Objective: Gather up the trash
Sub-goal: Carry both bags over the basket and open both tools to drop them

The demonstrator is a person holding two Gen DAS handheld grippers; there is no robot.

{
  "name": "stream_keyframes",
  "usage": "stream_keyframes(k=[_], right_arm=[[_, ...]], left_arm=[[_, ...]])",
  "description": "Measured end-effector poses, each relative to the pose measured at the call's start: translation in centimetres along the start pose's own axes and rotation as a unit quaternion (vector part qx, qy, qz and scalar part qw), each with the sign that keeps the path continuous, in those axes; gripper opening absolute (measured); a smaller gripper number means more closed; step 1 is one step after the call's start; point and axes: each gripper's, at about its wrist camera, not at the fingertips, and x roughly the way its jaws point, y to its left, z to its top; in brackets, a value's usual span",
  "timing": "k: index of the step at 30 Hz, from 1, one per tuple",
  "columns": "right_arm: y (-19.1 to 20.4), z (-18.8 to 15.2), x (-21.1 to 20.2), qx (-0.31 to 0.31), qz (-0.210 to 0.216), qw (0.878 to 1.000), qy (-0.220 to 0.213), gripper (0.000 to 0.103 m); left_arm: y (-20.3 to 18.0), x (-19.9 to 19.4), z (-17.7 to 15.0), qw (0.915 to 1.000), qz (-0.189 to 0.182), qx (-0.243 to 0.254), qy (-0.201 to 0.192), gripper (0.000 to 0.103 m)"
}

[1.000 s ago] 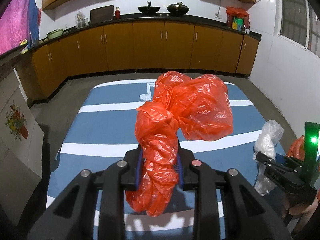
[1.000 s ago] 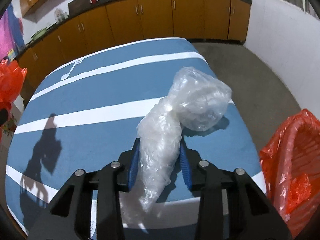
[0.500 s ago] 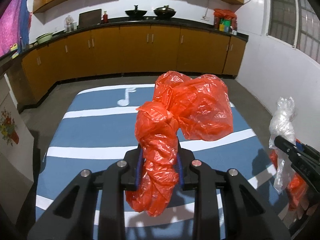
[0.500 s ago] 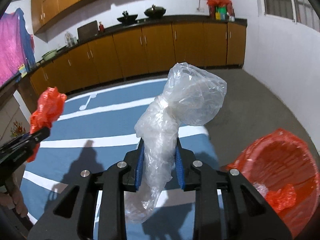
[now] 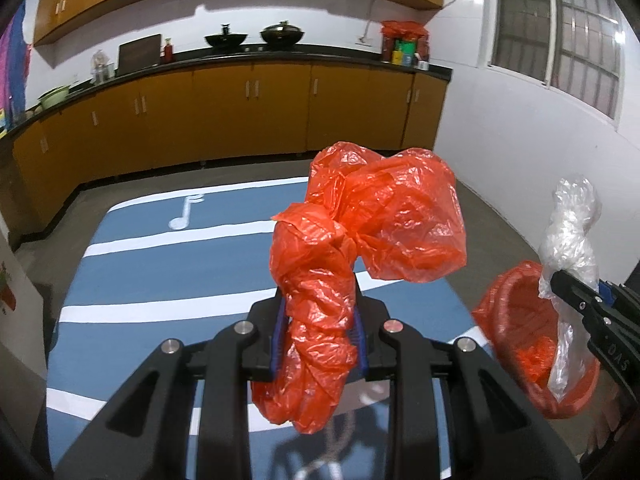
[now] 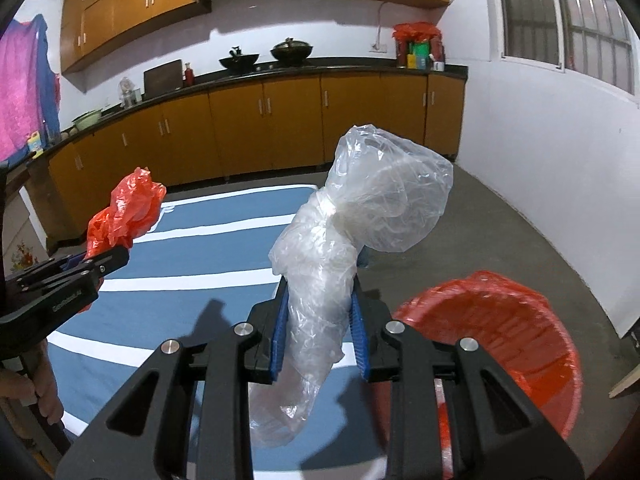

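My left gripper point(image 5: 318, 340) is shut on a crumpled red plastic bag point(image 5: 368, 240) and holds it above the blue striped table point(image 5: 160, 280). My right gripper point(image 6: 318, 340) is shut on a crumpled clear plastic bag point(image 6: 360, 216), held near the table's right edge. A red-lined trash bin point(image 6: 500, 332) stands on the floor just right of the table; it also shows in the left wrist view point(image 5: 524, 340). The clear bag point(image 5: 568, 236) hangs over the bin's rim there. The red bag point(image 6: 124, 208) shows at left in the right wrist view.
Wooden cabinets point(image 5: 240, 120) with a black counter run along the far wall, with woks and bottles on top. A white wall point(image 6: 560, 160) with windows is at right. Grey floor point(image 6: 500, 220) surrounds the table.
Both grippers rose and swung right with their bags. The red bin has come into fuller view under the right gripper, and the clear bag now hangs over it.
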Motion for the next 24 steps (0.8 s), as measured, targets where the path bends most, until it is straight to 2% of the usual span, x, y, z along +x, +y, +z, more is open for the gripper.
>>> stream_keyframes(k=[12,24], right_arm=[[-5.3,-1.0,-2.9,0.033,-0.038,0.999,-0.010,0.028],[-10.5,-2.9,-4.6,0.077,-0.078,0.994,-0.008,0.028]], left_arm=[[-6.3,-0.2,0.3,0.9980,-0.055,0.030,0.004,0.027],[-13.9,0.5,-1.0,0.9898,-0.122,0.068,0.024,0.027]])
